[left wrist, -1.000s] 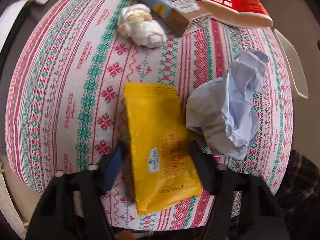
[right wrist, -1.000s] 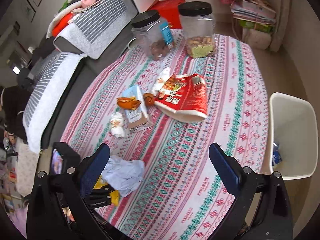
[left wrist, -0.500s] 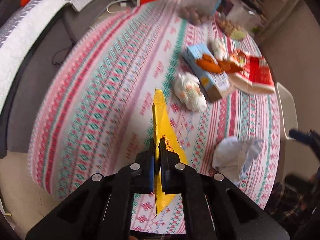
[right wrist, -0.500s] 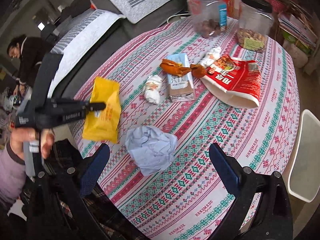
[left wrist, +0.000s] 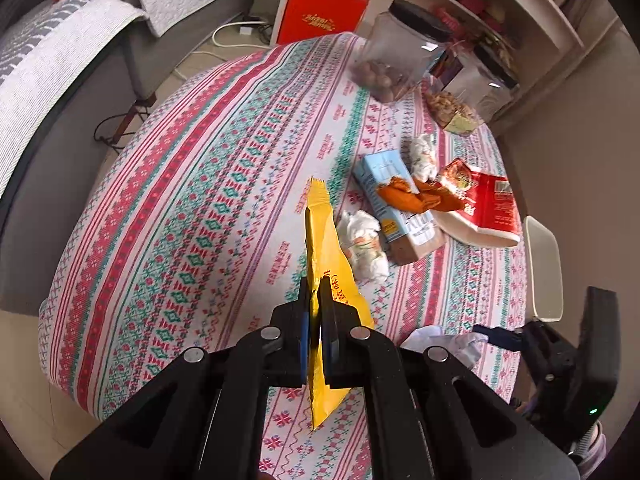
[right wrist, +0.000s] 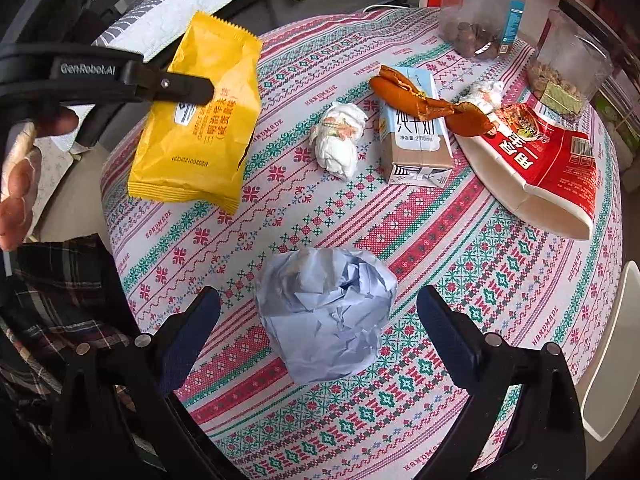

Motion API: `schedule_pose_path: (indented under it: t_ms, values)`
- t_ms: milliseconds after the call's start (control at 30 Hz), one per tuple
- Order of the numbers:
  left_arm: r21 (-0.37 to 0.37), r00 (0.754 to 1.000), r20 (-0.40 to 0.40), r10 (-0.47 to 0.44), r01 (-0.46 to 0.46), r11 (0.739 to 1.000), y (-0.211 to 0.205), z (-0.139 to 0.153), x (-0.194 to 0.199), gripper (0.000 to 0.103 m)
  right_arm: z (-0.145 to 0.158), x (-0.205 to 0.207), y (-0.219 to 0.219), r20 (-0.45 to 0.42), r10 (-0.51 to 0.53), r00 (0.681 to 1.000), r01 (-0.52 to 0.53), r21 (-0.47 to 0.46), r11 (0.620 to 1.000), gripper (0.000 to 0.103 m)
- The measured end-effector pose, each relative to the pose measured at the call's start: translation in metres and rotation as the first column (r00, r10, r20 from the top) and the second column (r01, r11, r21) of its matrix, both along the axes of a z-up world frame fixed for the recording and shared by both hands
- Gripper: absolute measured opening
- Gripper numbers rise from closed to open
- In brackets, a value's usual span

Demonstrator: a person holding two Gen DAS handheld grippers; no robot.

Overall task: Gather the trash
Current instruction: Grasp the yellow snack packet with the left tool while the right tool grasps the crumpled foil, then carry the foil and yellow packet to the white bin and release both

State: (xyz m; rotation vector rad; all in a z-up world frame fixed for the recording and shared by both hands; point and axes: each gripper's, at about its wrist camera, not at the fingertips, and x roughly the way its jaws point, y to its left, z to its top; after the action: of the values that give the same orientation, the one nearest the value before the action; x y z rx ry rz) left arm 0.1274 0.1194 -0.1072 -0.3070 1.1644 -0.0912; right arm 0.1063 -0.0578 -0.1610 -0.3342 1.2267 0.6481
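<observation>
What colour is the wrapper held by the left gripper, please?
Yellow wrapper; clearest in the right wrist view.

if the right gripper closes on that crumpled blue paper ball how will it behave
The crumpled blue paper ball will probably squash rather than resist: its loose folds look airy. It is likely very light for its bulk, so it should lift easily. With the right gripper open on either side of it, a squeeze near an edge might only pinch a flap, leaving the wad dangling.
</observation>
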Motion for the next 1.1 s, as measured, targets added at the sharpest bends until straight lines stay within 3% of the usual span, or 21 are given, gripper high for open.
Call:
schedule_pose_path:
  t_ms: [33, 233, 267, 733, 1100]
  values:
    - [0.000, 1.000, 0.008, -0.003, 0.003, 1.000, -0.001, 0.002, 0.001, 0.004, -0.002, 0.003, 0.001, -0.014, 0.003, 1.000, -0.003, 0.001, 1.000, 0.061]
    - [0.021, 0.999, 0.043, -0.005, 0.004, 1.000, -0.003, 0.009, 0.004, 0.004, 0.006, 0.015, -0.002, -0.031, -0.033, 0.999, 0.034, 0.044, 0.998, 0.049]
    - [0.022, 0.999, 0.045, -0.003, 0.002, 1.000, -0.002, 0.009, 0.004, 0.004, 0.009, 0.017, -0.003, -0.026, -0.035, 0.999, 0.036, 0.052, 0.998, 0.042]
    - [0.032, 0.994, 0.109, 0.029, -0.033, 0.999, -0.010, 0.021, 0.011, 0.004, 0.067, 0.051, -0.035, 0.124, -0.224, 0.967, 0.194, 0.213, 0.958, 0.041]
    - [0.068, 0.978, 0.209, 0.006, -0.021, 0.997, -0.041, 0.036, 0.017, 0.005, 0.092, 0.064, -0.080, 0.224, -0.409, 0.885, 0.339, 0.295, 0.893, 0.042]
